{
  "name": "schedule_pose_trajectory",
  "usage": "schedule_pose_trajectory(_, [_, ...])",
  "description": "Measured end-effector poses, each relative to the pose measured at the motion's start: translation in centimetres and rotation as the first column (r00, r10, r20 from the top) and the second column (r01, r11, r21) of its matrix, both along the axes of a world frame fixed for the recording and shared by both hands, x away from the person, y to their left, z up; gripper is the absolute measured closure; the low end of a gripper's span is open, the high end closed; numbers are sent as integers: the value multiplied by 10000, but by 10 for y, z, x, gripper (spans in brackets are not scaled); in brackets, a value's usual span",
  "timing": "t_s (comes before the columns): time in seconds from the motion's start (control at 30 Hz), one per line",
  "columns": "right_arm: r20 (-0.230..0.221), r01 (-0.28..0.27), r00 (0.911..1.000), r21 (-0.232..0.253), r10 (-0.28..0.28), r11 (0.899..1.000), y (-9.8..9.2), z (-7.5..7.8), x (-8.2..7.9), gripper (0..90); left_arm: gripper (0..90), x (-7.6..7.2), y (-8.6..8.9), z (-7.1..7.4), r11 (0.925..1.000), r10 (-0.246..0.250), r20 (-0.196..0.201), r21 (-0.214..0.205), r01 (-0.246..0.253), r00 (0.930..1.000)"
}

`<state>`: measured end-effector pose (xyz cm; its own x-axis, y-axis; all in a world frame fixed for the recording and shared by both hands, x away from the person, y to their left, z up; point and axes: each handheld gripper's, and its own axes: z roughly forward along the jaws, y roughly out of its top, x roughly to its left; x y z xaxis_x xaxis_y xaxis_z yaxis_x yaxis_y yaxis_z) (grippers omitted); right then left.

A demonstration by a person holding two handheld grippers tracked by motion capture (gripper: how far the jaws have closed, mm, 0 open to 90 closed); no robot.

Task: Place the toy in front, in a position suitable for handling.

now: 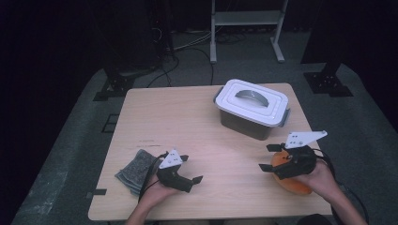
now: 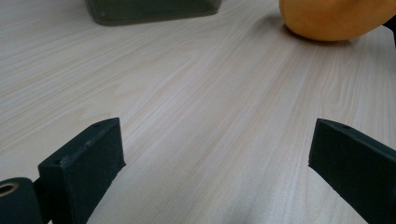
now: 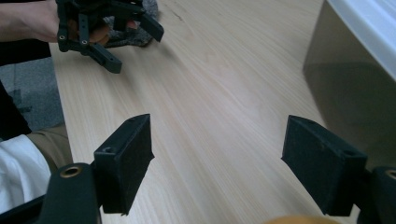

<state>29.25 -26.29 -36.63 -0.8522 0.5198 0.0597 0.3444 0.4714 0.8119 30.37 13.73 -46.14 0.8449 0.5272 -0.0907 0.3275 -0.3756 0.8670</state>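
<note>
Both your hand-held grippers are gaping wide over the desk (image 1: 206, 126), nothing clamped.

Your left hand-held gripper (image 1: 191, 168) sits near the front edge with its jaws spread apart, the grey cloth (image 1: 137, 169) just to its left. Your right hand-held gripper (image 1: 268, 158) has its jaws wide apart too, hovering right over the orange disc (image 1: 295, 185), which lies on the desk at the front right corner under your hand. The box (image 1: 252, 108) with the white lid stands well back, lid on.
</note>
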Motion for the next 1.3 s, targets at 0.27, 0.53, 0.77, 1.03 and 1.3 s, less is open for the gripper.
schedule_pose_trajectory(0.27, [45, 411, 9991, -17, -411, 9992, -23, 2, -4, 231, 24, 0, 0, 0, 10000, -1, -22, 9, 1, 10000])
schedule_pose_trajectory(0.53, [-46, 919, 9958, -40, -919, 9958, -48, -4, -12, 231, 24, 0, -1, -1, 10000, -37, -48, 49, 37, 10000])
schedule_pose_trajectory(0.77, [-191, 1505, 9884, 1, -1505, 9886, -68, -17, -16, 231, 24, 0, -1, -1, 10000, -15, -49, 70, 15, 10000])
schedule_pose_trajectory(1.03, [-385, 2060, 9779, 141, -2053, 9784, -86, -32, -17, 280, 25, 0, -1, -1, 10000, -17, -66, 68, 17, 10000])
schedule_pose_trajectory(1.3, [-559, 2453, 9684, 383, -2430, 9687, -90, -50, -22, 423, 25, 0, -2, -2, 9999, -78, -77, 128, 79, 9999])
